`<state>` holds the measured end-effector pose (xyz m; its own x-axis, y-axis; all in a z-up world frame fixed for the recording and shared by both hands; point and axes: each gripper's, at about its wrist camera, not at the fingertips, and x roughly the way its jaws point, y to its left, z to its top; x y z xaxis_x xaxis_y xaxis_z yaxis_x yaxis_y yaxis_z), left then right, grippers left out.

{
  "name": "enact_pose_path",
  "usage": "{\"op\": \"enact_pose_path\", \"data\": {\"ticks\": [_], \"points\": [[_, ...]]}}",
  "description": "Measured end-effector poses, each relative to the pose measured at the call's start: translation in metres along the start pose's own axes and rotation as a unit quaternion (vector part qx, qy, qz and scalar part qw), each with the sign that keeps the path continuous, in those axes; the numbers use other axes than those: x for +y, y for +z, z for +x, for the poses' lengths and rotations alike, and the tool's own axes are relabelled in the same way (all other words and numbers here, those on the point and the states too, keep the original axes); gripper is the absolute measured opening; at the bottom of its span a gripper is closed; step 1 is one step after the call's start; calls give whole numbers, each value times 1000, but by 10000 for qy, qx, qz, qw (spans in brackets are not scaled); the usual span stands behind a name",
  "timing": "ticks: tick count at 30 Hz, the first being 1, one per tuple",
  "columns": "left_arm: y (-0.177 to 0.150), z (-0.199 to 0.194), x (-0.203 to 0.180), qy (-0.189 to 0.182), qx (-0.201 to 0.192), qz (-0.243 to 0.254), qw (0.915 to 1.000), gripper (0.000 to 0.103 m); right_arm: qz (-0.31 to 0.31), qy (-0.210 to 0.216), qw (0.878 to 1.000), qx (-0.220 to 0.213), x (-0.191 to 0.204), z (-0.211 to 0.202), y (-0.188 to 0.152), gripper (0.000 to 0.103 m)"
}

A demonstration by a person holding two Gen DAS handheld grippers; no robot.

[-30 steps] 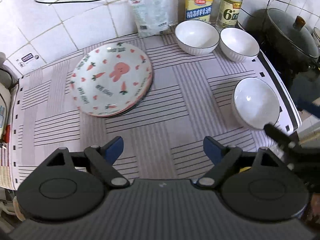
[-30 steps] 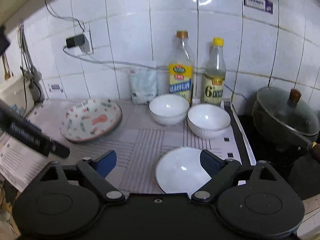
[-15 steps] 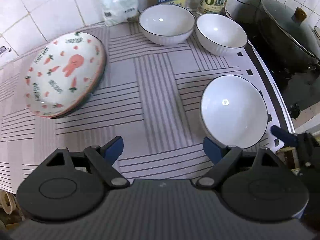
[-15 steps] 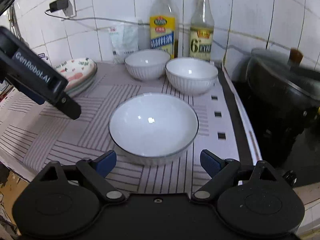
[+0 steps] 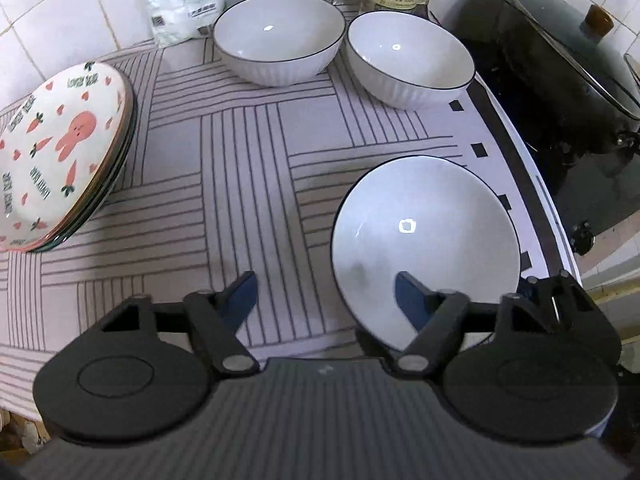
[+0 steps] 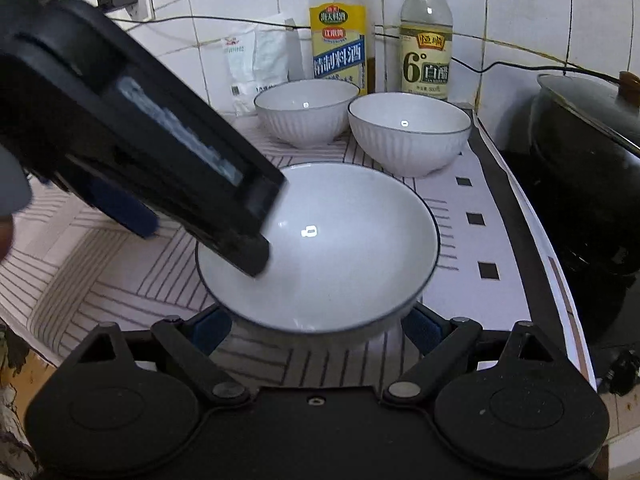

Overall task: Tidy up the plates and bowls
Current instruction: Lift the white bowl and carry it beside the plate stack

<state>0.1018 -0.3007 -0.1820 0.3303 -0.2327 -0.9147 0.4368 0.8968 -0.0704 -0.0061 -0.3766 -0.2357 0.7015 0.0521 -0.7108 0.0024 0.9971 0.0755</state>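
Observation:
A white bowl with a dark rim (image 5: 424,236) sits near the mat's right edge; it also shows in the right wrist view (image 6: 344,248). My left gripper (image 5: 325,296) is open, its right finger over the bowl's near inside and its left finger outside the rim. My right gripper (image 6: 316,328) is open, its fingers on either side of the bowl's near wall. Two more white bowls (image 5: 280,36) (image 5: 408,60) stand side by side at the back. A stack of rabbit-and-carrot plates (image 5: 60,152) lies at the left.
A black pot with a glass lid (image 5: 568,64) stands on the stove at the right. Two bottles (image 6: 340,32) (image 6: 426,36) and a white bag (image 6: 256,64) line the tiled wall. The striped mat (image 5: 240,152) covers the counter.
Both grippers have moved in on the near white bowl. The left gripper swung right from the plates to the bowl's rim; the right gripper came forward around the bowl's near side.

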Motion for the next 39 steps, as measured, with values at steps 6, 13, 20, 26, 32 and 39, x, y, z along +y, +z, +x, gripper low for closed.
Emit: {"op": "enact_pose_path", "data": {"ticks": [6, 13, 20, 26, 32, 39], "points": [[1, 19, 4, -184, 196, -187, 9995, 26, 3, 127, 9999, -101, -4, 3, -2, 94], [1, 15, -1, -249, 196, -92, 9995, 11, 43, 211, 9997, -101, -8, 8, 0, 95], [-6, 3, 12, -118, 193, -199, 9995, 11, -72, 403, 9991, -119, 0, 6, 4, 95], [-15, -17, 35, 103, 52, -373, 9992, 11, -263, 682, 9971, -201, 20, 4, 12, 95], [-24, -30, 69, 262, 8, -698, 9972, 11, -524, 958, 9937, -253, 49, 6, 21, 95], [-31, -31, 104, 414, -16, -906, 9950, 12, -782, 1224, 9892, -207, 82, 21, 29, 95]]}}
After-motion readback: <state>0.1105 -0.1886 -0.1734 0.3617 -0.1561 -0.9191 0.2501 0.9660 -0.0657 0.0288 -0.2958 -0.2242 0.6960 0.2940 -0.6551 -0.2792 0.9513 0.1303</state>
